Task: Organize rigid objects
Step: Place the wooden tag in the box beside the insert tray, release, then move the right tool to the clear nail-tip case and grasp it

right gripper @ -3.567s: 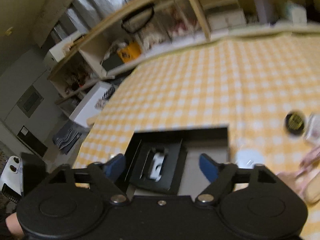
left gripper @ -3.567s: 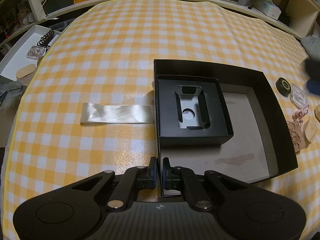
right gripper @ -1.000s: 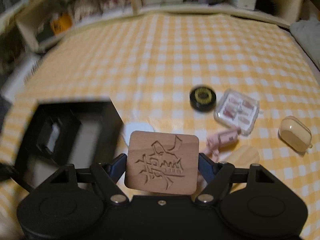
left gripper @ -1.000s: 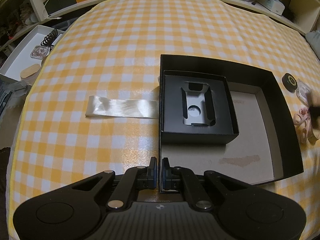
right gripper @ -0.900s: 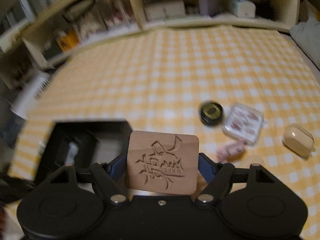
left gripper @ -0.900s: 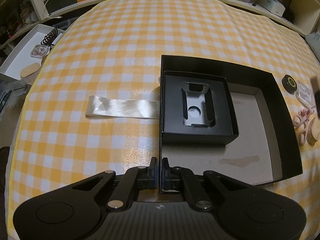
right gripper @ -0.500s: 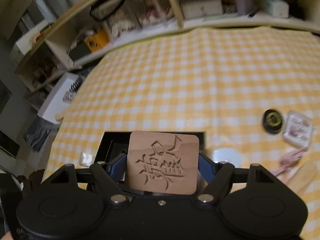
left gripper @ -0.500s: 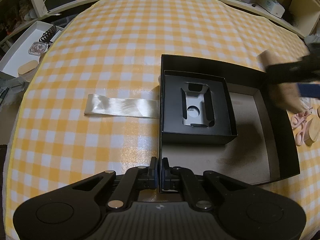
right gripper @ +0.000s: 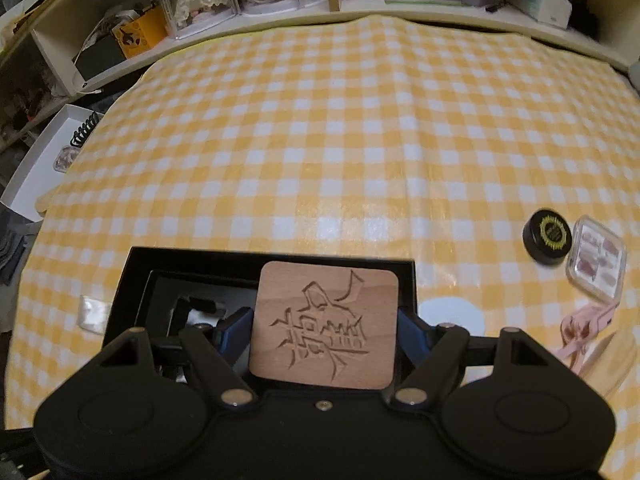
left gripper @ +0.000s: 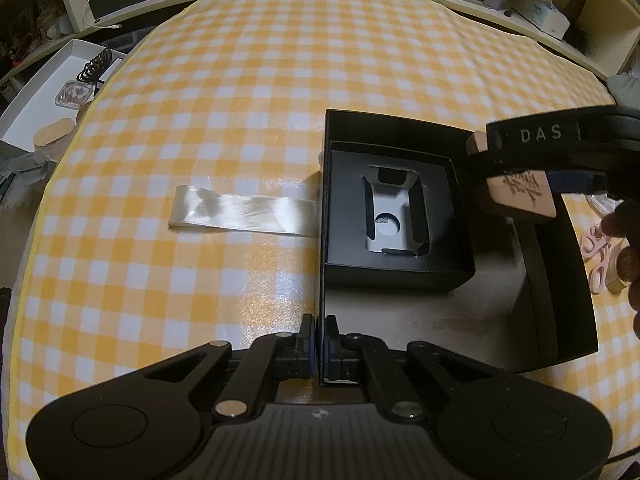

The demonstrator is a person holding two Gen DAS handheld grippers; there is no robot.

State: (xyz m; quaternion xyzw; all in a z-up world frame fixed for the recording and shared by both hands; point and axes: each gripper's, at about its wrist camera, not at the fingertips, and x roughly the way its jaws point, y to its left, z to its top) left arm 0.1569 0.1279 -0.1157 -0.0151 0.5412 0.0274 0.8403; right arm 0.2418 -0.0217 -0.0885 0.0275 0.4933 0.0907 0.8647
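Right gripper (right gripper: 324, 332) pinches wooden carved tile (right gripper: 325, 326) by its side edges, lower centre of frame, above black box (left gripper: 560, 264). Left gripper (left gripper: 320, 344) pressed together on box's near wall. Advice: lower the tile flat onto the bare floor beside inner tray (left gripper: 396, 216), then release.

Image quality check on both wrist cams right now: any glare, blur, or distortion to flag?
Left wrist: strong fisheye bowing at the edges; glare on the clear plastic strip and tablecloth; large black box interior dim under the right gripper. Right wrist: carved wooden block sharp, pink clip at the right edge smeared, shelves curved by the lens.
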